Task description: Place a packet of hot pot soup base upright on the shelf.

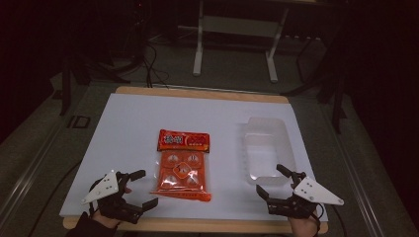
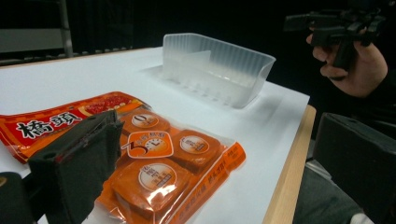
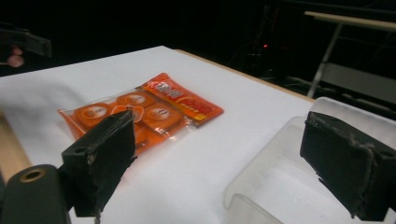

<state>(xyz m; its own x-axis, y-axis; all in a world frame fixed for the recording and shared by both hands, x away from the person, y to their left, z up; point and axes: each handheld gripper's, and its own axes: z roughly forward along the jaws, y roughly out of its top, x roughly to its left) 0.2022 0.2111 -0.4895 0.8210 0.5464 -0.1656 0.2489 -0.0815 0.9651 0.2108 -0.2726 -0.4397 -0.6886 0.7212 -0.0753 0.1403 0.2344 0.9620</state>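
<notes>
You hold the left gripper (image 1: 129, 190) and the right gripper (image 1: 276, 183) low at the near edge of the worktop (image 1: 128, 118), fingers spread wide and empty. The orange packet (image 1: 183, 165) lies flat between them, with the clear tray (image 1: 269, 148) just beyond your right gripper, likely ready to receive it.

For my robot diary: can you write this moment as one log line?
left gripper: open, empty | right gripper: open, empty | orange snack pack: flat mid-table | clear plastic tray: empty, right

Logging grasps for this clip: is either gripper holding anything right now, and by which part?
Nothing is held. The left gripper and right gripper are both open, near the orange plastic snack packet and clear plastic tray.
</notes>
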